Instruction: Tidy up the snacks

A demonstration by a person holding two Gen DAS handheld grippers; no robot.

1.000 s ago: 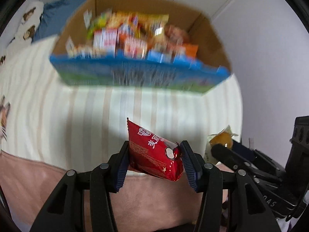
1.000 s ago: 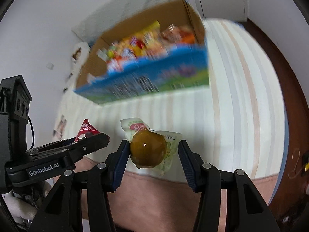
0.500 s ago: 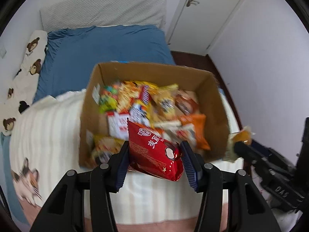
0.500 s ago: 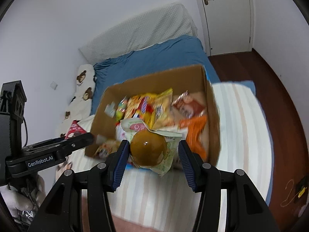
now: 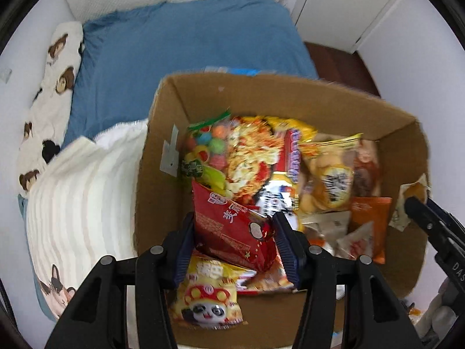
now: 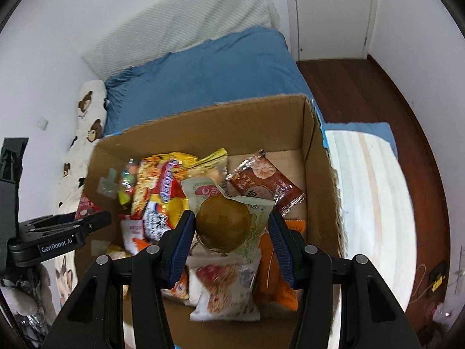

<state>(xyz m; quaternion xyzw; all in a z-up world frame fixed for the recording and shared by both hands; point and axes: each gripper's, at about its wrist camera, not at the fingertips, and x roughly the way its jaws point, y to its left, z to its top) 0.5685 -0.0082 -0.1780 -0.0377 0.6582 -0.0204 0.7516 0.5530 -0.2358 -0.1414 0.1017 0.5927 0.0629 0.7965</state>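
The left gripper (image 5: pixel 234 229) has its jaws pinching a red snack packet (image 5: pixel 232 226), held tilted over the near left part of an open cardboard box (image 5: pixel 290 96). The right gripper (image 6: pixel 229 232) has its jaws closed on a round brown bun in a clear wrapper (image 6: pixel 223 224), held above the middle of the same box (image 6: pixel 316 174). Under the packet lies a yellow bag with a panda face (image 5: pixel 206 299); further in sit a candy bag (image 5: pixel 206 151), a long yellow and red bag (image 5: pixel 252 157) and an orange packet (image 5: pixel 369 221). From the right wrist view a brown packet (image 6: pixel 264 186) rests against the right wall of the box, and a white packet (image 6: pixel 226 290) lies below the bun. The box stands on a bed with a white striped blanket (image 5: pixel 81 192), a blue sheet (image 5: pixel 174 46) and a bear-print pillow (image 5: pixel 49 93).
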